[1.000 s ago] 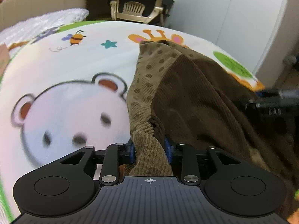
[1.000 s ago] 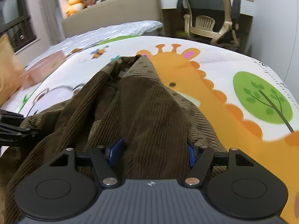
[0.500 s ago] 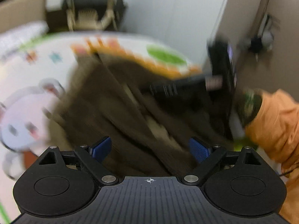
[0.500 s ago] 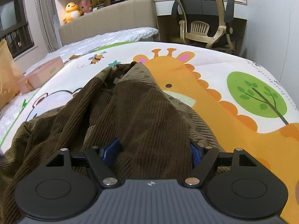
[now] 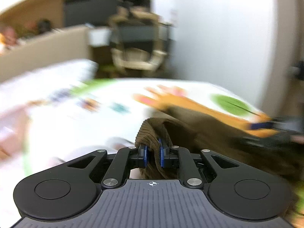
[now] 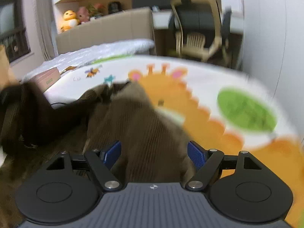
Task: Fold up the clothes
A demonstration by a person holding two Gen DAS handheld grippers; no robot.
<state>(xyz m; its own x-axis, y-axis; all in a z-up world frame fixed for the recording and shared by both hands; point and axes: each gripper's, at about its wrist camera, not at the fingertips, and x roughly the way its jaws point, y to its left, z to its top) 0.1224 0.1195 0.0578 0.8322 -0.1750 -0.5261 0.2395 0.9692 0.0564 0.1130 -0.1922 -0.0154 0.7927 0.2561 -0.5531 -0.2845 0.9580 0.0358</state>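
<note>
The left gripper (image 5: 152,153), spread wide half a second ago, now pinches a fold of the brown corduroy garment (image 5: 199,133) at lower centre: a fresh grip for folding. The right gripper (image 6: 154,154) stays spread over the cloth lying on the cartoon blanket (image 6: 209,79). Only the right view shows the pink box (image 6: 48,77) at left.
</note>
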